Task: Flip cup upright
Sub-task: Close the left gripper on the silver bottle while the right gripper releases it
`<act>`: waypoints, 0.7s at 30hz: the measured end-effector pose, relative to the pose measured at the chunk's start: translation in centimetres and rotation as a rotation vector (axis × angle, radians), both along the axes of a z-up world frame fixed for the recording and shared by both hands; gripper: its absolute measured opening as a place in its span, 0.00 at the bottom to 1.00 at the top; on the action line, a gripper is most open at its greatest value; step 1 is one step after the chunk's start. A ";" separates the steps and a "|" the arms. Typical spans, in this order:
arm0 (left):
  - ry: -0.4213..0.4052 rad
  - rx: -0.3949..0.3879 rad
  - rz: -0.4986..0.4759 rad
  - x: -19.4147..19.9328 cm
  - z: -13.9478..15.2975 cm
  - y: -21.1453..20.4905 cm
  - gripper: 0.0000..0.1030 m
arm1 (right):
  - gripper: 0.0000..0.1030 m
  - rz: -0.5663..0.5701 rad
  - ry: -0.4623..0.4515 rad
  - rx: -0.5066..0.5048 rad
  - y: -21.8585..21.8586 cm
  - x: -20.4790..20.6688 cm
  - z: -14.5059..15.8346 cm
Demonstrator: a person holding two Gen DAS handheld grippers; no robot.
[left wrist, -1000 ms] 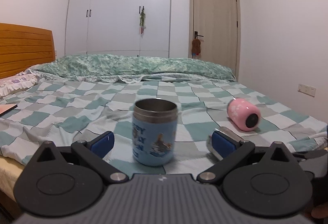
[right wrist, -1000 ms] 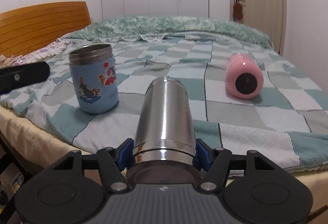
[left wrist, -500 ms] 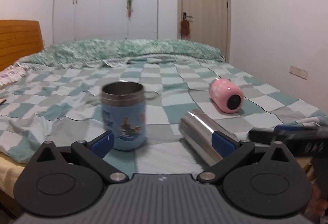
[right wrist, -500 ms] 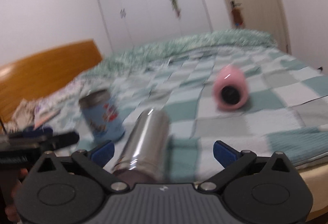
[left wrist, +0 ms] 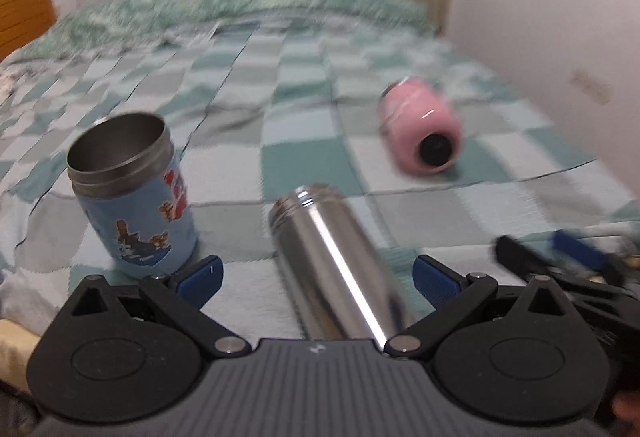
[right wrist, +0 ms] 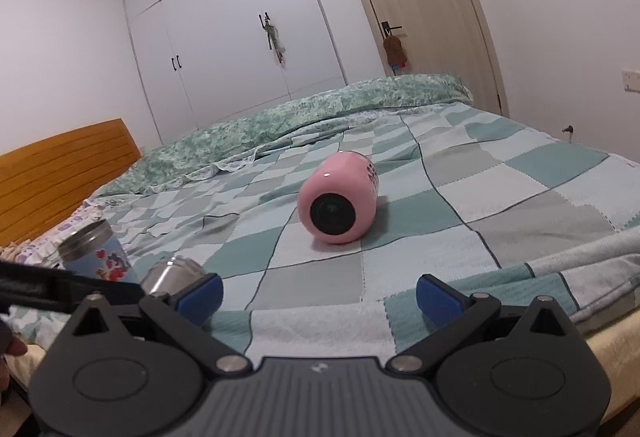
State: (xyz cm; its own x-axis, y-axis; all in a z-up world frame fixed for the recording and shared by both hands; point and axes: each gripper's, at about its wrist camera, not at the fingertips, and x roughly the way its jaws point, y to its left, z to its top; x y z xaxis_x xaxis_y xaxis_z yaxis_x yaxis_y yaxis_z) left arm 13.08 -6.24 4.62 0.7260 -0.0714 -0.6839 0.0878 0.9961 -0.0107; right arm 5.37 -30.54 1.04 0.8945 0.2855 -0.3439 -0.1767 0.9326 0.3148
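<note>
A steel cup [left wrist: 336,265] lies on its side on the checked bedspread, its mouth pointing away, between the open fingers of my left gripper [left wrist: 316,275]. A blue cartoon cup [left wrist: 132,193] stands upright to its left. A pink cup [left wrist: 424,129] lies on its side further right. In the right wrist view my right gripper [right wrist: 318,293] is open and empty, facing the pink cup [right wrist: 340,197], with the steel cup [right wrist: 172,275] and the blue cup [right wrist: 96,251] at the left.
The bed's near edge [right wrist: 608,341] runs just under both grippers. A wooden headboard [right wrist: 60,173] is at the left, a rumpled green duvet [right wrist: 312,109] at the far side. The right gripper's body [left wrist: 568,269] shows at the right of the left wrist view.
My right gripper let go of the steel cup, opened and swung right toward the pink cup. My left gripper moved right from the blue cup to straddle the steel cup.
</note>
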 end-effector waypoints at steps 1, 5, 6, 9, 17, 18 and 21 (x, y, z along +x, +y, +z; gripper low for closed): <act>0.028 -0.001 0.015 0.8 -0.4 0.0 1.00 | 1.00 0.003 -0.003 -0.001 0.0 0.2 0.0; 0.142 -0.070 0.040 3.5 -1.7 0.3 0.85 | 1.00 0.011 -0.004 0.010 -0.3 0.6 -0.2; 0.164 -0.092 0.039 3.9 -1.9 0.4 0.79 | 1.00 0.011 0.000 0.017 -0.4 0.7 -0.3; 0.176 -0.168 0.019 3.8 -2.0 1.0 0.68 | 1.00 0.006 -0.004 0.042 -0.9 0.6 -0.4; 0.039 -0.162 0.000 1.3 -0.2 1.3 0.66 | 1.00 0.004 0.004 0.080 -1.3 0.5 -0.7; 0.026 -0.153 0.013 1.1 0.2 1.3 0.65 | 1.00 0.004 0.002 0.080 -1.3 0.4 -0.7; -0.036 -0.159 0.016 0.6 1.4 1.7 0.65 | 1.00 0.002 0.002 0.078 -1.2 0.4 -0.8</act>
State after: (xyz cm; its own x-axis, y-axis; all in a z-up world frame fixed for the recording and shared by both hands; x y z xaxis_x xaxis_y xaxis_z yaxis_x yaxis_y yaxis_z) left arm 13.73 -4.51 6.00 0.7518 -0.1650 -0.6385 0.0749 0.9833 -0.1659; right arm 5.77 -31.71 0.28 0.8933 0.3135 -0.3221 -0.1779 0.9047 0.3871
